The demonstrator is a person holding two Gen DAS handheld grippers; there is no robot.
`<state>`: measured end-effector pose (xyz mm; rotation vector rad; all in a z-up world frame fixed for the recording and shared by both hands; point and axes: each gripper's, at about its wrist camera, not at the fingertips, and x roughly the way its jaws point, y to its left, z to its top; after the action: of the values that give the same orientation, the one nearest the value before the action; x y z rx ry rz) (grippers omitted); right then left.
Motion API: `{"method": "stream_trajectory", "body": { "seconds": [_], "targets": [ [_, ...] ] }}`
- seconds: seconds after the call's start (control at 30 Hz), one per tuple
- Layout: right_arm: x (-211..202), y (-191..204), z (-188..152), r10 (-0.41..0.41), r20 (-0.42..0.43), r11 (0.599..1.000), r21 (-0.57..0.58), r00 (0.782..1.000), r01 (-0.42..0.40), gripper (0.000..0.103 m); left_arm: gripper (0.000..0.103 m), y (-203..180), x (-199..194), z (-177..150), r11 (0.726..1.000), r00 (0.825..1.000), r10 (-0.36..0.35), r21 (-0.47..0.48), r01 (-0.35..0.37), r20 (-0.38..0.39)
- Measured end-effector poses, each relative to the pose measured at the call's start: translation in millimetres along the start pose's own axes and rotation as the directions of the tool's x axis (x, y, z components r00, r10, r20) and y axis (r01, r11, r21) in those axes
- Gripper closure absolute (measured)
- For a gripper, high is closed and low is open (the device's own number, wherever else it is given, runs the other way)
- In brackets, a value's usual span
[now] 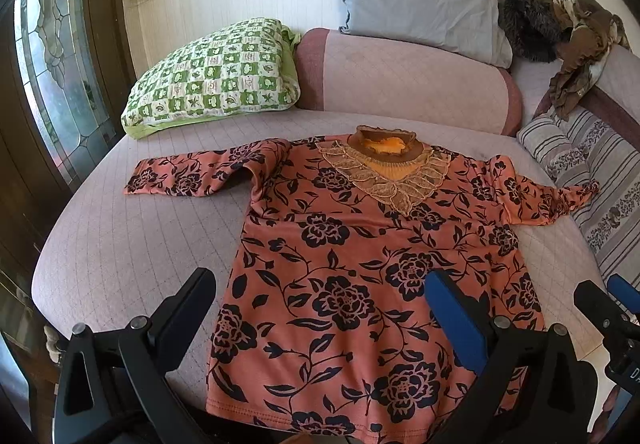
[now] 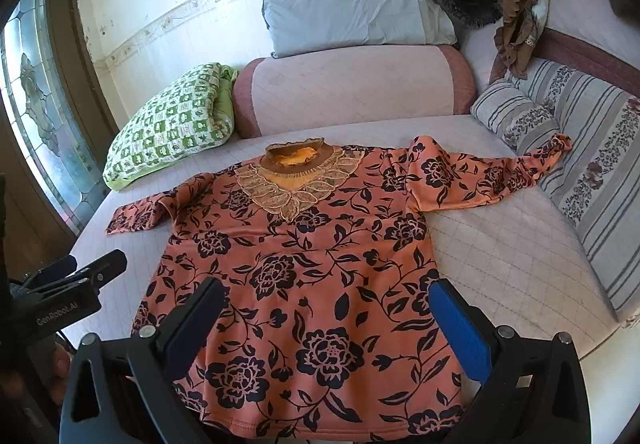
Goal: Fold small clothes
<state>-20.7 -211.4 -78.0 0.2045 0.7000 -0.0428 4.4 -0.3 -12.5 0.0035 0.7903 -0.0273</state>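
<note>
A: The quilted pale-pink sofa seat [image 1: 120, 244] holds the orange long-sleeved top with black flower print [image 1: 360, 284], spread flat, front up, hem towards us. How would you start?

B: I'd take each sleeve by its cuff and lay it across the body before folding the hem up.

A: And the grippers?

B: The left gripper [image 1: 320, 308] and right gripper [image 2: 328, 308] both hover over the hem, fingers spread, holding nothing.

A: Any difference between views?

B: The right view shows the right sleeve [image 2: 492, 172] reaching the grey striped cushion [image 2: 516, 116]; only the left shows the left sleeve [image 1: 188, 172] full length.
</note>
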Motion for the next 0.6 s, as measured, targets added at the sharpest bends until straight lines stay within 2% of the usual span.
{"method": "stream_trajectory", "body": {
  "seconds": [0.6],
  "targets": [
    [0.7,0.8,0.9,0.002,-0.004,1.000,-0.007,1.000,-0.002,0.000,0.000,1.7,2.5,-1.8,1.000,1.000,-0.010,-0.002,0.010,-0.015]
  ]
}}
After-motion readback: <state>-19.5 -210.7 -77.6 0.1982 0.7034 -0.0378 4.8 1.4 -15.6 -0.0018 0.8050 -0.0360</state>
